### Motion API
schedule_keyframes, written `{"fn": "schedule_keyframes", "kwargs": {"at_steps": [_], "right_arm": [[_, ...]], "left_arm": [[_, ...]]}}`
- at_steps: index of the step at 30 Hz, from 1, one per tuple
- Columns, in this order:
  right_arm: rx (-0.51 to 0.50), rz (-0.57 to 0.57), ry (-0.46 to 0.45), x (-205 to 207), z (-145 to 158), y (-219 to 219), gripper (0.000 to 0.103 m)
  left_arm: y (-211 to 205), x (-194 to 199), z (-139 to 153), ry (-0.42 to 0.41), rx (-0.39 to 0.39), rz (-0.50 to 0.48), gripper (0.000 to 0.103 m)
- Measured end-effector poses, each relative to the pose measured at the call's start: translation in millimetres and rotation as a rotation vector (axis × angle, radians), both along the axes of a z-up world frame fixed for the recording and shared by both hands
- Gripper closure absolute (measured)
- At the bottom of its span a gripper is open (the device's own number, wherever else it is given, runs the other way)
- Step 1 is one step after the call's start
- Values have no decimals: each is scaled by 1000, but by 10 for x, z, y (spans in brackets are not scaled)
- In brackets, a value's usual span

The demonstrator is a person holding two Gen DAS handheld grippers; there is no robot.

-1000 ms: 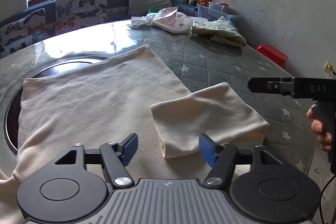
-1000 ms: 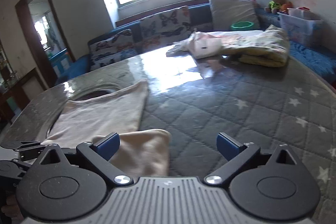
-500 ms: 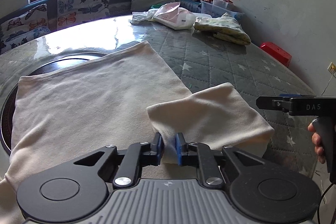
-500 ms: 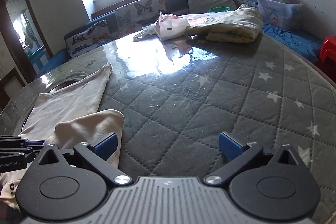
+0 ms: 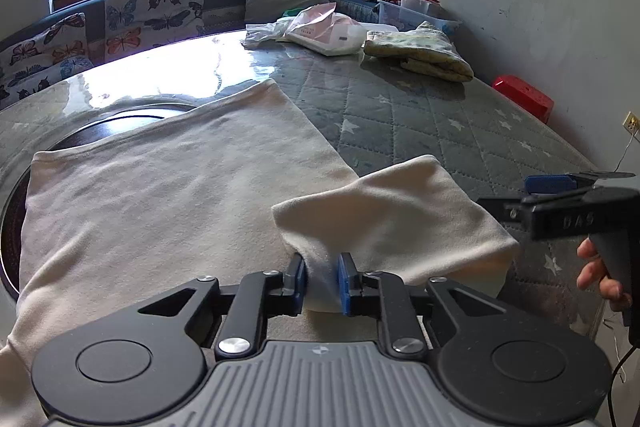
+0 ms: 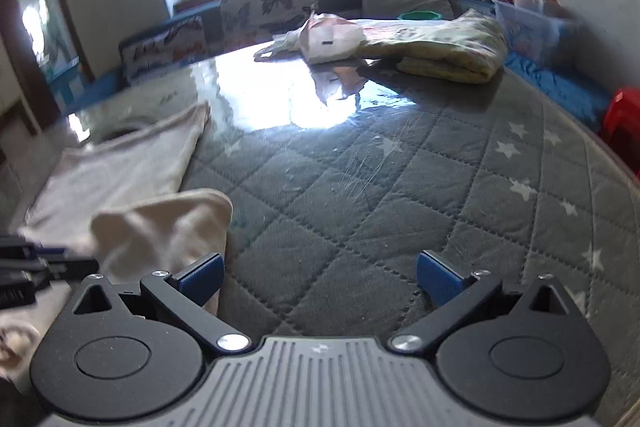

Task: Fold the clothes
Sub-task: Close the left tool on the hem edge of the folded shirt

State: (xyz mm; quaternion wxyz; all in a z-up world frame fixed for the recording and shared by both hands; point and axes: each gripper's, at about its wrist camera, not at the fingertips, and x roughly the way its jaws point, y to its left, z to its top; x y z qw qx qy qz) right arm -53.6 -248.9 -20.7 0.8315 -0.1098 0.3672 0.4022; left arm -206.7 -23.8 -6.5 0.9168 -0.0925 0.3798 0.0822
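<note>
Left gripper point(image 5: 322, 277) clenched on the near edge of the folded sleeve point(image 5: 392, 215) of the cream garment point(image 5: 160, 195), cloth bunched and puckered between the blue pads point(image 5: 344, 281). Gripped at that edge probably because it is the free end of the flap, the part that can be carried over the body in the next fold. Sleeve lifted a little at the pinch, the rest of it lying across the garment's right side and hanging partly over the quilted grey mat point(image 5: 440, 123).

Right gripper point(image 6: 318, 275) released, jaws wide apart, nothing between them, only mat showing in the gap. Held just beside the sleeve's right edge point(image 6: 168, 227), its left pad point(image 6: 202, 275) near the cloth, though contact could not be made out. Seen from the left wrist as a black tool point(image 5: 568, 211) in a hand point(image 5: 600, 275), level with the sleeve's outer edge. Likely parked there to take the other corner, so that the flap travels flat, not twisted.

Garment spread flat on the table, its far part lying over the dark round inset point(image 5: 120, 117) and reaching towards the glare on the glossy top. Well apart, at the far side: a folded yellow blanket point(image 5: 420, 49) and a pink-and-white plastic bag point(image 5: 328, 33), clear of the working area.

Judged as mid-fold: one sleeve turned in, body still open. Risk: a one-sided pull dragging the whole garment instead of folding it.
</note>
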Motion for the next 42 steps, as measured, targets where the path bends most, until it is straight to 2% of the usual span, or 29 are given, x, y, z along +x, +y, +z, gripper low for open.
{"fn": "schedule_keyframes", "kwargs": {"at_steps": [7, 13, 22, 42], "right_arm": [[-25, -10, -46, -70, -36, 50, 0], [-16, -12, -83, -102, -68, 41, 0], [2, -13, -117, -126, -101, 23, 0], [-6, -31, -117, -111, -101, 57, 0]], "left_arm": [[-10, 20, 5, 1, 0, 1, 86], [-12, 32, 24, 0, -4, 0, 92], [-18, 55, 54, -6, -1, 0, 93], [15, 41, 115, -19, 0, 6, 93]]}}
